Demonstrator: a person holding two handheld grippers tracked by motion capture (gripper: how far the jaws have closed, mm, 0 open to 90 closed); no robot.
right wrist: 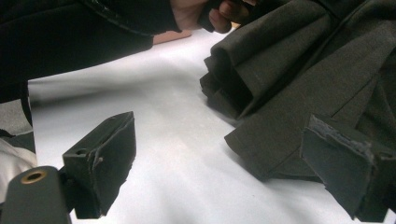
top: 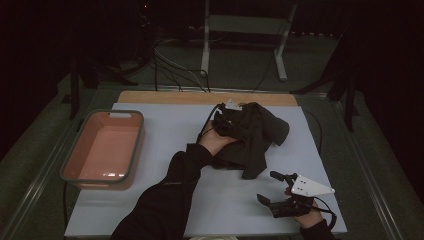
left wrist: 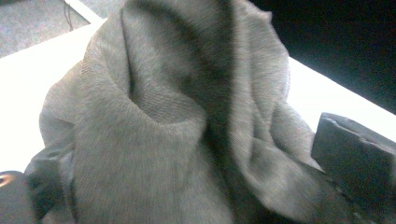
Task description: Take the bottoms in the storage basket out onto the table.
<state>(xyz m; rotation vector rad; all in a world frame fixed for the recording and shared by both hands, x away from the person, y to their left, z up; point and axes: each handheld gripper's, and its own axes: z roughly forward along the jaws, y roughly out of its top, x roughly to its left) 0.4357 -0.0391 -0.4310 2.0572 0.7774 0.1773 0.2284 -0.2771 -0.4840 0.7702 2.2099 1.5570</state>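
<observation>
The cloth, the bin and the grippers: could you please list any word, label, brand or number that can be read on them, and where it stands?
None: no readable text on any of them.
Cloth: plain dark fabric, no tag or print showing.
Bin: a pale patch at its far rim, too small to tell if it is a label.
Left gripper and right gripper: their grey plates and black jaws carry no visible marks.

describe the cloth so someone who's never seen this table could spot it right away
On the white table, look right of the pink bin, toward the far edge. The cloth lies there in a crumpled heap, with the left gripper at its far left edge. It is the one soft, dark grey thing on the table, folded and rumpled, unlike the rigid bin.
</observation>
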